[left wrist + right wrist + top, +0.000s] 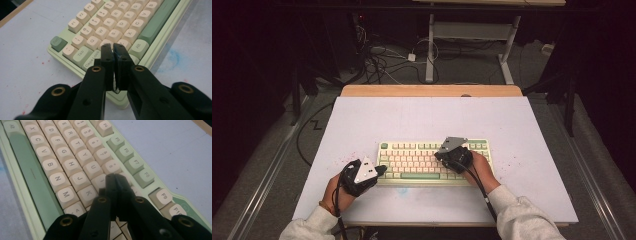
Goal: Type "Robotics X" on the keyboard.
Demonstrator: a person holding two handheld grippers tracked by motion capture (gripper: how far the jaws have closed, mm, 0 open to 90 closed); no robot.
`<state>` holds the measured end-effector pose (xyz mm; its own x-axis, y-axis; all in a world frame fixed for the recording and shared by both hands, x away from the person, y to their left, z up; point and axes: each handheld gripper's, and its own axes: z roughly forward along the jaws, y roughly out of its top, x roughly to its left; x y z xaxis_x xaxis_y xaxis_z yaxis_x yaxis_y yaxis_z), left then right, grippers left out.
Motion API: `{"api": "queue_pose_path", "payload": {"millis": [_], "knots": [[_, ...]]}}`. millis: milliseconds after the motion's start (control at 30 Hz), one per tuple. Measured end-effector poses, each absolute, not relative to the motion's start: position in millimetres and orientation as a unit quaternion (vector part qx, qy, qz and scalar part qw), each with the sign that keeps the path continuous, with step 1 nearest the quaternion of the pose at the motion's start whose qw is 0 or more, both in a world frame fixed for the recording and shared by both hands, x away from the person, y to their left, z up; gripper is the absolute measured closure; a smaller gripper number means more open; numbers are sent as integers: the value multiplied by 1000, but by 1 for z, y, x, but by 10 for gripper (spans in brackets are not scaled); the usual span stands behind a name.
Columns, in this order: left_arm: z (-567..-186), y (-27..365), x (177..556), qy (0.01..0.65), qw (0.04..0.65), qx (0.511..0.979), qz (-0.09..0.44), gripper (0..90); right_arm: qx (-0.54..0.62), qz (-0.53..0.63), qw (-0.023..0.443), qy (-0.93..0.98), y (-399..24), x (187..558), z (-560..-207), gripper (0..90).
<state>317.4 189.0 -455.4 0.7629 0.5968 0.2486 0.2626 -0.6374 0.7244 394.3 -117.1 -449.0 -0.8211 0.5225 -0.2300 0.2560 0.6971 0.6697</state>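
Nearest, in the high view: two sleeved forearms coming in from the bottom edge, each hand around a black gripper. Left gripper [379,170] poised at the near-left corner of the keyboard [414,161], its fingers [107,56] pressed together with nothing between them, tips over the Caps Lock and A keys. Right gripper [443,156] farther in, over the right-hand half of the keys, fingers [111,185] likewise closed and empty, tips just above the keys around I and O; touching or hovering, cannot tell.

Keyboard itself: flat on the white tabletop [362,120], square to the near edge, roughly central. Cream keycaps, green space bar [27,172], pale green case. Probably a rigid, moderately heavy slab, unlikely to slide under a light tap. Keycaps springy, best pressed straight down with closed tips, one key at a time. For lifting, better taken by the case edges, not the caps.

Beyond: bare tabletop, then its wooden far edge [432,90].
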Motion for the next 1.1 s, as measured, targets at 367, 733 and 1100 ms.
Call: {"api": "queue_pose_path", "payload": {"millis": [367, 733, 1100], "knots": [[-455, 188, 318, 247, 347, 872, 241, 851, 224, 365, 210, 879, -128, 384, -436, 900], [-453, 189, 317, 247, 350, 869, 247, 852, 223, 401, 223, 860, -143, 369, -423, 900], [-451, 188, 315, 245, 352, 868, 249, 853, 222, 418, 239, 848, -159, 355, -415, 860]]}}
